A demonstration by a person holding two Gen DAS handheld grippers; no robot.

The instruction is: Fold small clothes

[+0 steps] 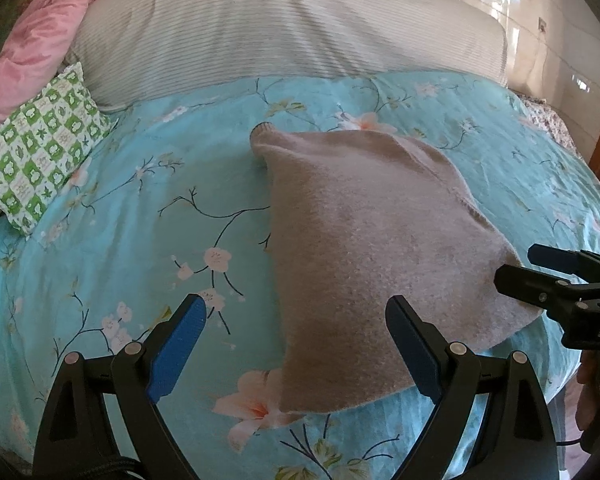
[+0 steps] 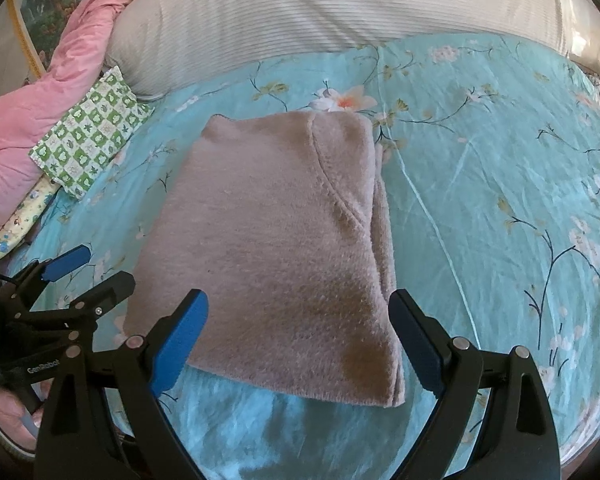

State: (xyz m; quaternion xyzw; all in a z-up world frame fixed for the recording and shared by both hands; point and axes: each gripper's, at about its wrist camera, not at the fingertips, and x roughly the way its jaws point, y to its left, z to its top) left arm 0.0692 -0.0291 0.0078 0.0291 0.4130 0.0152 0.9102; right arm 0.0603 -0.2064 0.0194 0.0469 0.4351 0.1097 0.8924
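Folded beige sweater lies mid-bed near the front edge of the floral bedspread. Left gripper and right gripper both gape wide, holding nothing. Risk: a one-layer pinch could unfold the stack.

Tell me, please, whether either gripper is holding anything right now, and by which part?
Nothing is held. The left gripper and right gripper both have open jaws, poised above the folded fuzzy beige-pink sweater.
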